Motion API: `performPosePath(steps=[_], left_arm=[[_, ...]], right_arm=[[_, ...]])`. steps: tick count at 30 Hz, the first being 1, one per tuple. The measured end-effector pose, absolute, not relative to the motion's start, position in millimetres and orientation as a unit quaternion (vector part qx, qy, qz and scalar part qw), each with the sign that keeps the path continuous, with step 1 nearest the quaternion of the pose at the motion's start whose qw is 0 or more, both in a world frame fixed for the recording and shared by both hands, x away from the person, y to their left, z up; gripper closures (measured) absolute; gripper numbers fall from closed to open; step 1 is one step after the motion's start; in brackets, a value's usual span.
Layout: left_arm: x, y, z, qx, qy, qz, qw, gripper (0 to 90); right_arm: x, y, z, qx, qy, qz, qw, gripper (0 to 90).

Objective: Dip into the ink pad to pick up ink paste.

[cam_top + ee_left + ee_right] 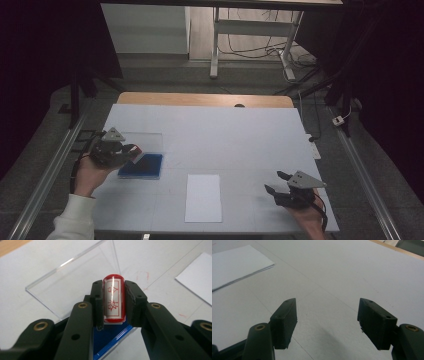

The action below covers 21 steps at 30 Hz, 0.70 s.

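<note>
Could slip: stamp point(113, 298) smooth and rounded, pinched only at its sides, so any tilt on the way to the paper sheet point(203, 197) risks a twist or a smeared print. Could also catch the clear lid point(75, 280) standing open just behind. Left gripper point(113, 302) clenched on the stamp, above the blue ink pad point(141, 166). Right gripper point(327, 322) released, jaws wide apart, holding nothing, low over the bare white surface point(352, 272).
</note>
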<state>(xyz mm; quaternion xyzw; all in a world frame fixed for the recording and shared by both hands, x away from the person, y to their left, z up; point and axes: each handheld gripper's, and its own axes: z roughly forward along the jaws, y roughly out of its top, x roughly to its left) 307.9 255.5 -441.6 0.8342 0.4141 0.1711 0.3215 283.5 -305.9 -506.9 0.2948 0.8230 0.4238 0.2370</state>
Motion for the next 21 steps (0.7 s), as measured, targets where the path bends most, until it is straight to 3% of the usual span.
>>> performPosePath(steps=[21], left_arm=[[321, 257, -465, 0.844, 0.434, 0.158, 0.273, 70.9]], right_arm=[[284, -306, -508, 0.296, 0.823, 0.424, 0.234, 31.6]])
